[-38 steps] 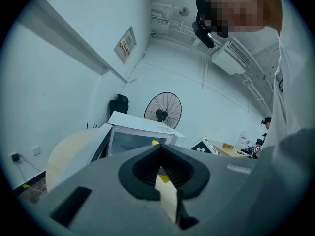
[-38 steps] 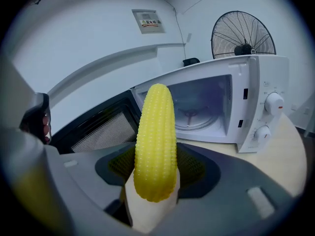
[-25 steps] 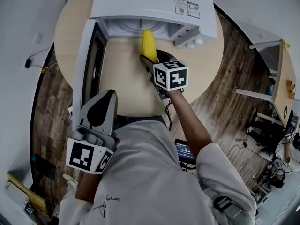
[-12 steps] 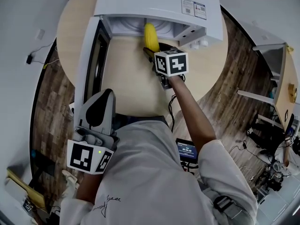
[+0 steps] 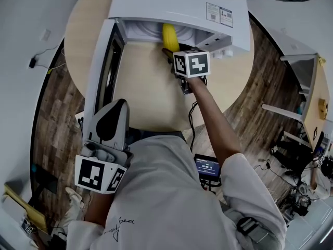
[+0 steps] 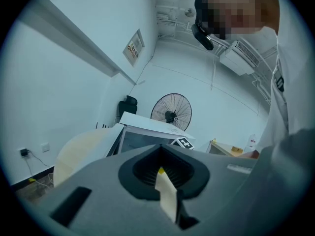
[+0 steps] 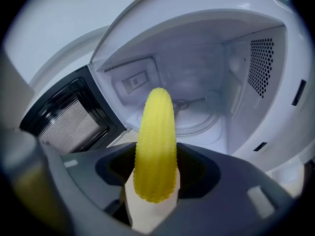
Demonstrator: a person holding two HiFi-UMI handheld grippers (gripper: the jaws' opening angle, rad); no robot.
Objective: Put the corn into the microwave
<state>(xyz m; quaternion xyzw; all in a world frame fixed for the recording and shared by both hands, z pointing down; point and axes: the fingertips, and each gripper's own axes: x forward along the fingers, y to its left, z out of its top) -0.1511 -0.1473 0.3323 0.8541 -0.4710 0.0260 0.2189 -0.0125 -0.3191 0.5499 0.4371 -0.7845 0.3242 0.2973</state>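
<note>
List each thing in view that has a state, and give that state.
microwave door, swung wide open.
microwave, cavity bare.
corn, gripped, tip pointing into the cavity.
right hand-held gripper, shut on the corn.
left hand-held gripper, shut, empty.

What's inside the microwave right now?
The microwave holds only a round glass plate on its floor; little holes dot its right wall. No food lies there yet. The corn, held at the opening, hides part of the plate.
</note>
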